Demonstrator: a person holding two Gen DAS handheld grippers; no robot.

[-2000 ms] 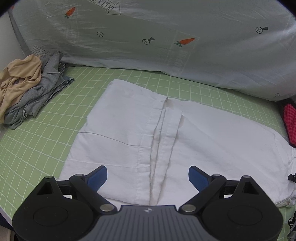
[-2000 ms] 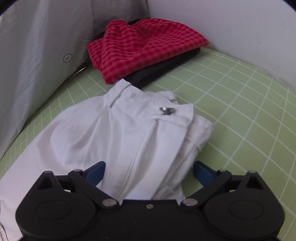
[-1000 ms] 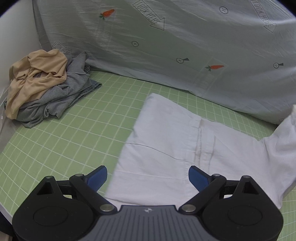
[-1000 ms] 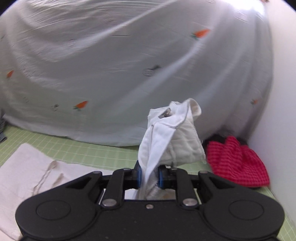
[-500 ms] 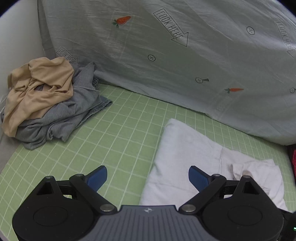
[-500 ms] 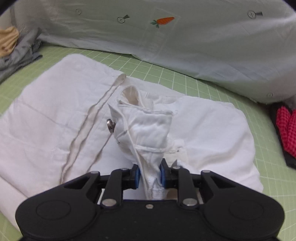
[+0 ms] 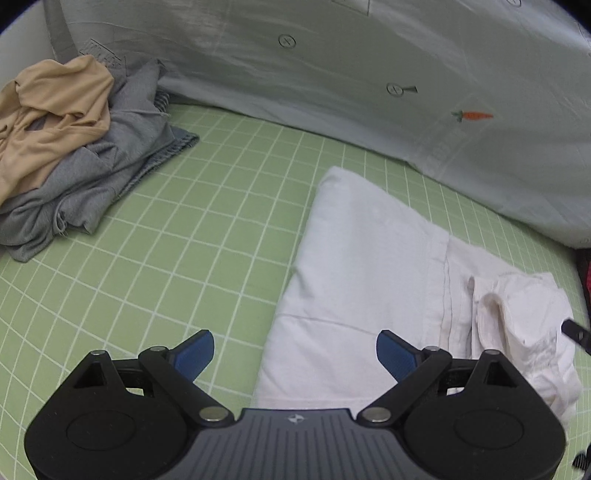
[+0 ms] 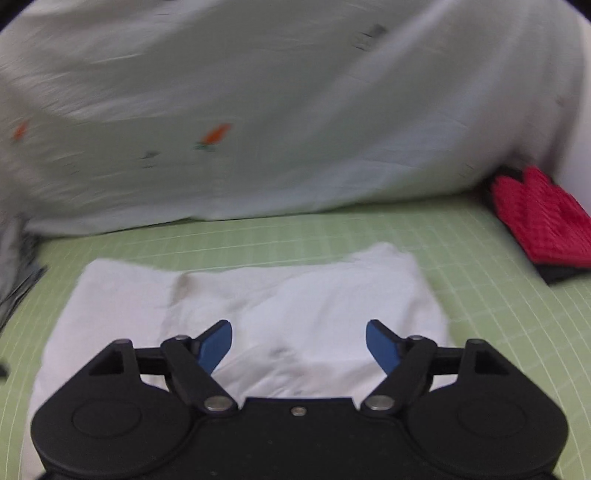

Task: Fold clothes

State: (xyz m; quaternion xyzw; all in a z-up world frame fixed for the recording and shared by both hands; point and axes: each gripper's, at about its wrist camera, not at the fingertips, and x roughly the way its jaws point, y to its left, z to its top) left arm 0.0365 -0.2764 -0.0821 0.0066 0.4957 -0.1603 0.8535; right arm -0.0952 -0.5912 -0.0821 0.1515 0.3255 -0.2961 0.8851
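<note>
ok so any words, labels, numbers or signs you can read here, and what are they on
No whole word can be read.
Sheet, far left: a boxed print of letters, half hidden behind the clothes pile, unreadable.
Sheet, top edge: a cut-off arrow outline, no letters showing.
Sheet: a circled plus sign, no text.
Left gripper body: a small logo mark, no letters.
Right wrist view: too blurred.

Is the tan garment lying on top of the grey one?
Yes. In the left wrist view the tan garment lies crumpled on top of the grey garment on the green mat.
</note>
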